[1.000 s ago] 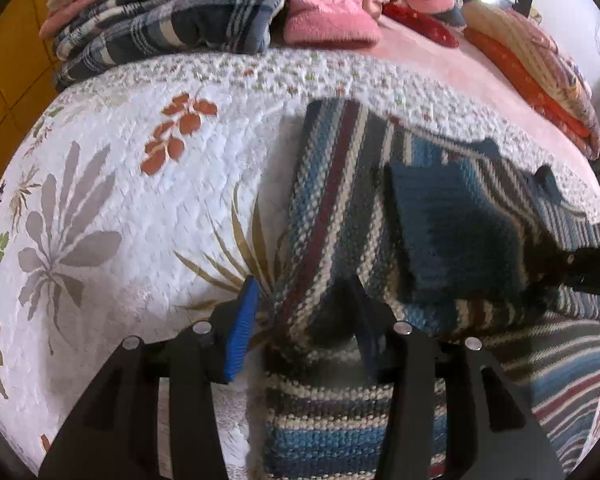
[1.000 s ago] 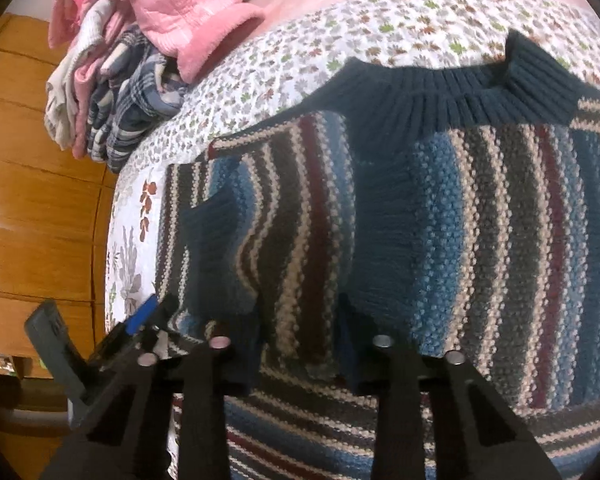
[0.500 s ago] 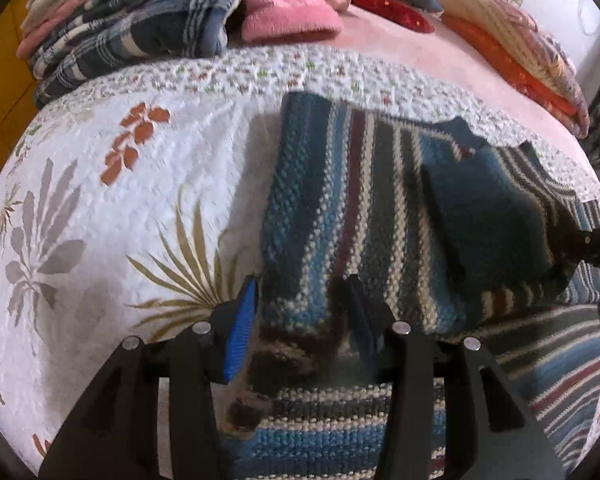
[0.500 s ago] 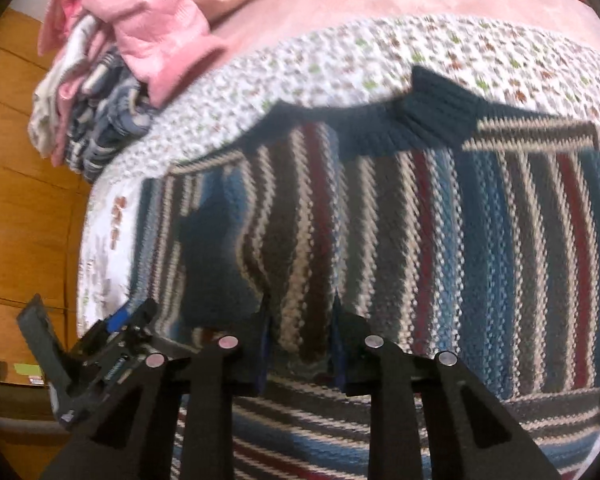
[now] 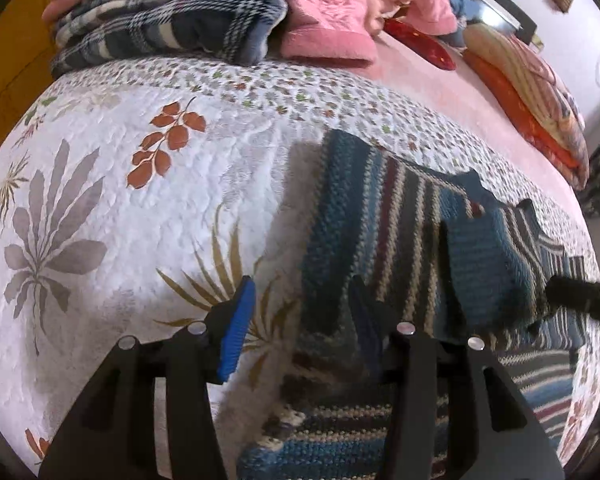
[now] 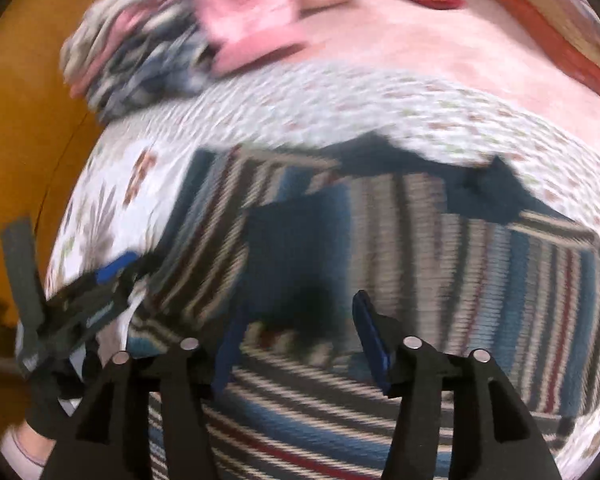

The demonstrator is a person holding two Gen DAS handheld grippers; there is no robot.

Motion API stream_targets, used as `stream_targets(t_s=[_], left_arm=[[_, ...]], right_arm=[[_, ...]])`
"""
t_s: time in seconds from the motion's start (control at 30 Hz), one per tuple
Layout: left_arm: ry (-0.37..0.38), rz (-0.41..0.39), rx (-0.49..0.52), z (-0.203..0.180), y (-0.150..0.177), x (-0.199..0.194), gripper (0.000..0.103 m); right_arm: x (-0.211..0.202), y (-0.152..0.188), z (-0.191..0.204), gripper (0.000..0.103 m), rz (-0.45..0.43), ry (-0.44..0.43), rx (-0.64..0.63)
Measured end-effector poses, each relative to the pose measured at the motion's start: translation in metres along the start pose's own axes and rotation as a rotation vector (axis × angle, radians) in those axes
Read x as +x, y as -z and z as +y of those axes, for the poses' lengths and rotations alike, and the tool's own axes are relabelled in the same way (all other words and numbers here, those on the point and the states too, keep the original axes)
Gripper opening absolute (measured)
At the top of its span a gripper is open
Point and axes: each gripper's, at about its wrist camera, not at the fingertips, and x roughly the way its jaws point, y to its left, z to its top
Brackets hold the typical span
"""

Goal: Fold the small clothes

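A knitted sweater with blue, maroon, cream and dark stripes lies folded on the floral quilt. A dark blue sleeve end is folded across it. My left gripper is open at the sweater's left edge, with that edge lying under the gap. In the blurred right wrist view, my right gripper is open just above the sweater, gripping nothing. The left gripper shows at that view's left. The right gripper's black tip reaches in from the right.
Plaid blankets and a pink jacket are piled at the far edge of the quilt. Red and orange cushions lie on the pink sheet at the back right. A yellow wooden cabinet stands to the left.
My right gripper has opened and let go of the sweater fold it was pinching, and its view now swings in blur. The left gripper has drifted left, so less sweater lies between its fingers.
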Motion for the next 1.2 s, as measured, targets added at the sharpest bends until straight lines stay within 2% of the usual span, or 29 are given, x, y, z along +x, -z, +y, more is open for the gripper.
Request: stream_targets(t_s=[0.07,0.13,0.33,0.37,0.4,0.43,0.47,0.5,0.57,0.63,0.8,0.9,1.03,1.2], left_arm=[[0.006,0.017,-0.01,0.002,0.0,0.004,0.049],[0.008,0.036,-0.022,0.004,0.002,0.01,0.05],[-0.003,0.052,-0.022,0.005,0.004,0.019,0.053],[-0.004,0.052,-0.02,0.005,0.005,0.019,0.053],[-0.006,0.052,-0.017,0.004,0.005,0.019,0.053],[-0.007,0.051,-0.014,0.004,0.005,0.019,0.054],[-0.01,0.051,-0.01,0.003,0.005,0.019,0.054],[-0.012,0.05,-0.008,0.004,0.006,0.019,0.054],[-0.015,0.049,-0.005,0.003,0.006,0.019,0.054],[-0.021,0.048,0.0,0.002,0.006,0.019,0.055],[-0.035,0.047,0.013,-0.002,0.006,0.02,0.055],[-0.045,0.042,0.028,-0.005,0.006,0.021,0.055],[-0.049,0.036,0.035,-0.008,0.007,0.021,0.055],[-0.051,0.036,0.039,-0.01,0.007,0.023,0.055]], right_arm=[[0.016,0.001,0.021,0.062,0.033,0.014,-0.039],[0.033,0.003,0.04,0.07,0.061,0.071,-0.073],[0.07,0.008,0.055,0.074,0.098,0.249,-0.146],[0.072,0.009,0.057,0.073,0.094,0.265,-0.157],[0.073,0.009,0.057,0.067,0.088,0.278,-0.162],[0.073,0.008,0.056,0.06,0.08,0.288,-0.161],[0.071,0.007,0.054,0.049,0.071,0.304,-0.16],[0.069,0.007,0.05,0.044,0.065,0.298,-0.152],[0.062,0.006,0.039,0.015,0.055,0.277,-0.127],[0.05,0.005,0.019,0.01,0.046,0.186,-0.069],[0.012,0.007,-0.027,0.009,-0.002,0.015,0.097],[-0.01,0.009,-0.05,0.009,-0.027,-0.057,0.182],[-0.034,0.011,-0.083,0.009,-0.073,-0.068,0.241],[-0.059,0.027,-0.143,0.009,-0.101,-0.054,0.346]])
